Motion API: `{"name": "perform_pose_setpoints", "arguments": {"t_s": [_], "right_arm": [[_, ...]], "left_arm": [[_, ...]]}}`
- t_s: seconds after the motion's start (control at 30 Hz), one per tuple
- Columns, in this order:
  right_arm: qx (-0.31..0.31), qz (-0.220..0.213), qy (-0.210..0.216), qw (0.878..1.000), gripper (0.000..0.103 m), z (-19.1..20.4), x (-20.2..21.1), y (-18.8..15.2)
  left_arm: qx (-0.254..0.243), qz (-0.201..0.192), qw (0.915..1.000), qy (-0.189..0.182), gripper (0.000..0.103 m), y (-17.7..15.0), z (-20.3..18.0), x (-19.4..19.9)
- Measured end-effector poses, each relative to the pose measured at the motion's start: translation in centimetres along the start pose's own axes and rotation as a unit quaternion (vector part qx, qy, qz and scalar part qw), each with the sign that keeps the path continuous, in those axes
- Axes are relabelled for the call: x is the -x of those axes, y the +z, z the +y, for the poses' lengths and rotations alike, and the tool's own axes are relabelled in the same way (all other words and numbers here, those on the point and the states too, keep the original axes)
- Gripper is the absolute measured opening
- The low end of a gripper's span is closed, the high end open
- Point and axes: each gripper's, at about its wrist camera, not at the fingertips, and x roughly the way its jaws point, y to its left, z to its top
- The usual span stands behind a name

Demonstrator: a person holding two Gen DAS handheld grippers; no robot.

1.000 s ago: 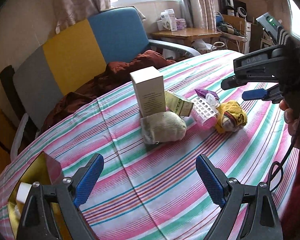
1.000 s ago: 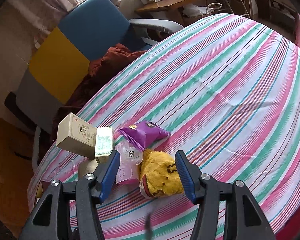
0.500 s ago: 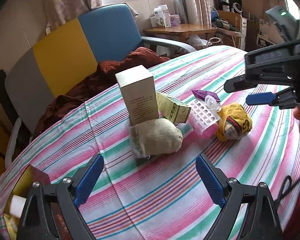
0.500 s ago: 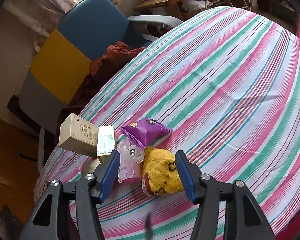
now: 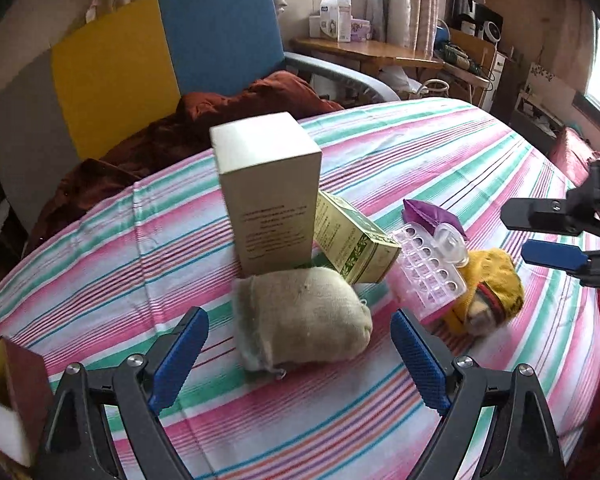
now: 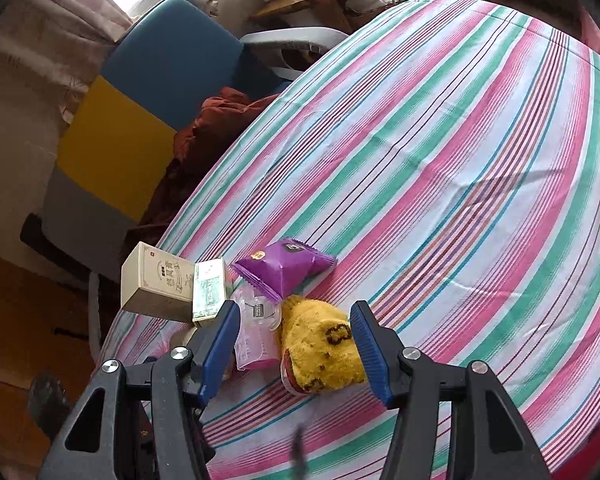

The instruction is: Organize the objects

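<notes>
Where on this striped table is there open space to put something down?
The wide striped tablecloth beyond the purple snack packet lies bare. Bare cloth also lies left of the beige sock bundle. The tall box, green box, pill tray and yellow sock crowd together.

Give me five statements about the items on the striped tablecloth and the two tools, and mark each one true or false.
1. The left tool is open, with the beige sock between its jaws' line of sight. True.
2. The right tool is shut on the yellow sock. False: its jaws stand open on either side of it, not clamped.
3. The tall beige box stands upright behind the beige sock. True.
4. The purple snack packet lies alone at the far edge of the table. False: it lies in the cluster, by the pink pill tray.
5. The green box leans against the tall beige box. True.
</notes>
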Motion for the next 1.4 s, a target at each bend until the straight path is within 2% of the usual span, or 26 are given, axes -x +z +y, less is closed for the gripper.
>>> {"name": "perform_pose_setpoints", "arguments": {"t_s": [0.2,0.27,0.5,0.67,0.77,0.9,1.13,1.23,1.3,1.33,1.4], "right_arm": [[-0.002,0.015,-0.005,1.000,0.062,-0.2,-0.6,0.0],[0.002,0.019,-0.010,1.000,0.062,-0.1,-0.9,0.0],[0.000,0.056,-0.030,0.998,0.062,-0.5,-2.7,0.0],[0.029,0.092,-0.080,0.992,0.062,-0.1,-4.7,-0.7],[0.066,0.084,-0.097,0.990,0.062,0.7,-5.0,-1.0],[0.091,0.079,-0.103,0.987,0.048,1.3,-5.0,-1.4],[0.050,0.015,-0.116,0.992,0.042,-0.2,-2.3,-0.8],[0.047,-0.002,-0.093,0.995,0.041,-0.2,-1.5,-0.8],[0.093,0.044,-0.026,0.994,0.040,1.6,-2.4,-1.9],[0.115,0.057,-0.014,0.992,0.039,2.6,-2.8,-2.6],[0.165,0.059,-0.016,0.984,0.038,4.7,-3.1,-3.7]], "left_arm": [[0.018,0.025,0.9995,0.005,0.090,0.8,0.4,-2.7],[0.024,0.031,0.9991,-0.014,0.075,0.8,0.6,-3.5],[0.040,0.019,0.9984,-0.035,0.070,-0.7,1.3,-2.5],[0.049,0.020,0.9979,-0.038,0.070,-2.9,1.4,-0.8],[0.050,0.021,0.9978,-0.038,0.070,-4.7,1.2,0.7],[0.046,0.020,0.9978,-0.042,0.070,-6.8,0.9,2.2],[0.051,0.022,0.9979,-0.034,0.070,-10.4,1.1,5.0],[0.050,0.024,0.9980,-0.030,0.070,-11.2,1.1,5.9],[0.051,0.026,0.9979,-0.031,0.070,-11.5,1.2,6.2],[0.052,0.027,0.9978,-0.031,0.070,-11.7,1.3,6.3],[0.056,0.029,0.9976,-0.029,0.070,-11.9,1.5,6.7]]}}
